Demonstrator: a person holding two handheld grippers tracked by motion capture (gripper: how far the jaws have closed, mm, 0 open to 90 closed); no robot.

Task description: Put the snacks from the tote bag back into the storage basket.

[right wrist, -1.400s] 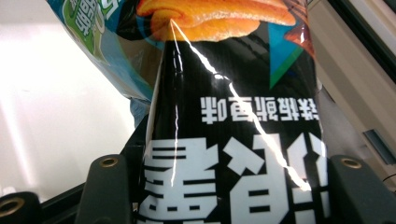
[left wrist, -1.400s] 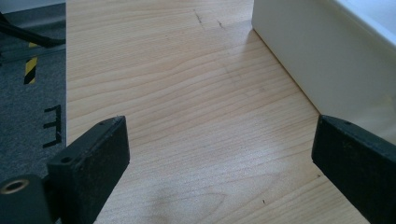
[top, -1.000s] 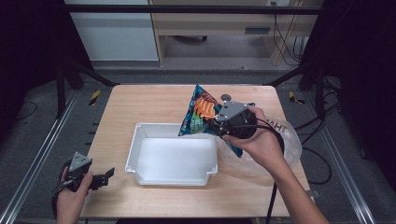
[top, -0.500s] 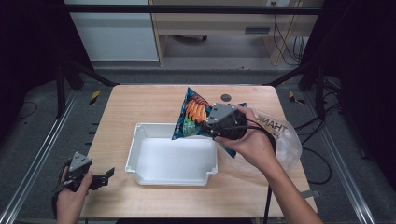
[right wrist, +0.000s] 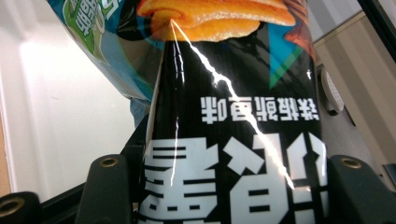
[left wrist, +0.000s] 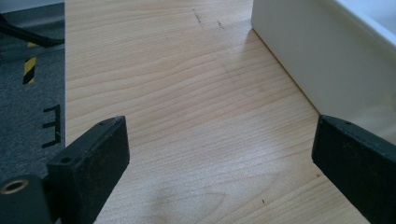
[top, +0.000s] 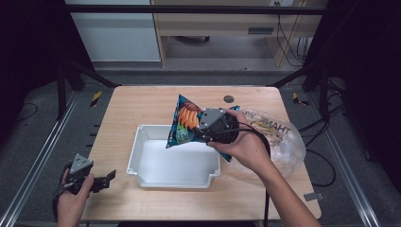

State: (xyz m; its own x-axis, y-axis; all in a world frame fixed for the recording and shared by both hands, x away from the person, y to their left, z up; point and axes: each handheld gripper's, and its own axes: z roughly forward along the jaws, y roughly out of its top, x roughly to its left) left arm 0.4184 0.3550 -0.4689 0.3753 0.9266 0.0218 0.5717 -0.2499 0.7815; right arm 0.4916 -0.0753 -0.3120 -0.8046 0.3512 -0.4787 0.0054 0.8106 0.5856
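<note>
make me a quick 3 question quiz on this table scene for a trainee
1. True or false: the right hand-held gripper is shut on the snack bag.
2. What lies under the lower end of the snack bag in the high view?
A. the clear plastic bag
B. the white tray
C. bare table
3. Fill in: the left hand-held gripper has its jaws ____ with nothing but table between them.

Key
1. True: its jaws clamp the bag from both sides in the right gripper view.
2. B: the bag hangs over the tray's far right part.
3. Open: it sits at the table's near left corner, beside the tray's outer wall.
</note>
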